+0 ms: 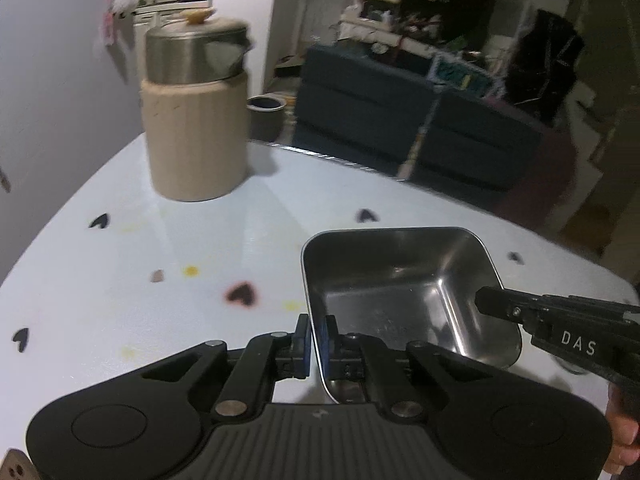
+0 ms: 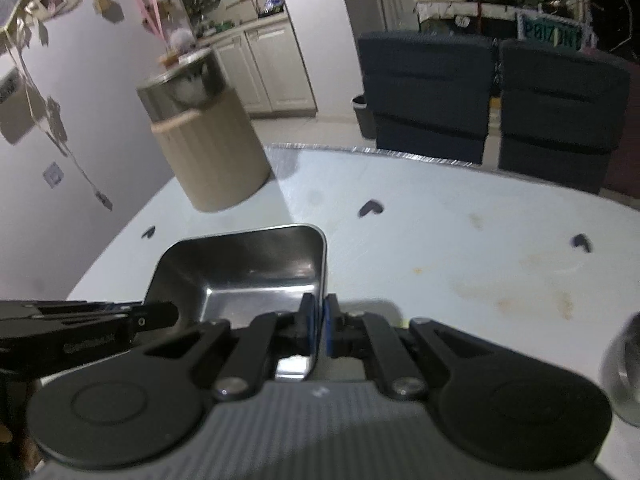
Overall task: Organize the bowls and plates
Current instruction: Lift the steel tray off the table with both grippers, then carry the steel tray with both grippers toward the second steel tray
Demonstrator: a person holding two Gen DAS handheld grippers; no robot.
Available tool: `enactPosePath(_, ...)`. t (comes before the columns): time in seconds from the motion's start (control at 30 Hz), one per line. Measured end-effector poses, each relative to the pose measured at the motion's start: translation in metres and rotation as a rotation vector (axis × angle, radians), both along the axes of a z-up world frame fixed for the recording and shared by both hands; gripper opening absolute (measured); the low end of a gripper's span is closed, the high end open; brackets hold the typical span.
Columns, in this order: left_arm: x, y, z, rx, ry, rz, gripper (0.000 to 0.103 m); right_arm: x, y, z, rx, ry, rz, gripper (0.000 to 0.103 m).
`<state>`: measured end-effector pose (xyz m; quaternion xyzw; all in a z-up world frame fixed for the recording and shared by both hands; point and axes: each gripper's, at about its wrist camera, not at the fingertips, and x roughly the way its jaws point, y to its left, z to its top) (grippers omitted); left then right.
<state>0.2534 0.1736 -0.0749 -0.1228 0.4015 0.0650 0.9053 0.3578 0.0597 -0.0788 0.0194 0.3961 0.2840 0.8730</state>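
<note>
Between both grippers, the rectangular stainless-steel bowl (image 1: 404, 292) is hanging above the white heart-dotted worktop (image 1: 180, 240): left gripper (image 1: 316, 338) and right gripper (image 2: 319, 326) are each pinching shut on opposite thin rims. Uneven pulling is risking a slip, dropping the bowl before the steel-lidded beige canister (image 1: 196, 120).

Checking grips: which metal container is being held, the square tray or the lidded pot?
The square tray; both grippers clamp its rim, unlike the lidded pot.

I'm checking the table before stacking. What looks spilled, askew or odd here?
Yellowish-brown stains smear the white table, like dried spills. The steel tray looks intact, pinched by its rim between the left claw and right claw.
</note>
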Motion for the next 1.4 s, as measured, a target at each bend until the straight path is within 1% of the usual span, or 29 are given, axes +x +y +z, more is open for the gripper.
enactPosePath(0.1,-0.009,-0.021,0.01,-0.022,-0.022,-0.049,0.005,-0.016,-0.022,0.016,0.003,-0.028,-0.012,0.006)
enactPosePath(0.23,-0.02,-0.056,0.023,-0.038,-0.052,-0.118,0.005,-0.046,-0.061,0.033,-0.018,-0.071,-0.04,0.007)
enactPosePath(0.37,-0.033,-0.091,0.036,-0.031,-0.08,-0.193,0.007,-0.067,-0.105,0.037,-0.01,-0.058,-0.114,0.007)
enactPosePath(0.53,-0.044,-0.122,0.042,-0.075,-0.103,-0.261,0.008,-0.09,-0.158,0.043,0.046,-0.037,-0.206,0.007)
enactPosePath(0.63,-0.048,-0.143,0.04,-0.086,-0.109,-0.311,0.008,-0.11,-0.183,0.043,0.053,-0.043,-0.258,0.007)
enactPosePath(0.83,-0.055,-0.189,0.029,-0.101,-0.074,-0.417,0.008,-0.148,-0.229,0.041,0.069,-0.044,-0.359,0.007)
enactPosePath(1.07,-0.054,-0.226,0.009,-0.111,-0.012,-0.502,0.008,-0.172,-0.27,0.032,0.064,-0.041,-0.455,0.007)
enactPosePath(1.27,-0.051,-0.245,-0.007,-0.102,0.03,-0.532,0.008,-0.181,-0.291,0.019,0.039,-0.008,-0.468,0.008)
enactPosePath(1.4,-0.051,-0.26,-0.016,-0.097,0.062,-0.545,0.011,-0.182,-0.296,0.006,0.01,0.025,-0.469,0.008)
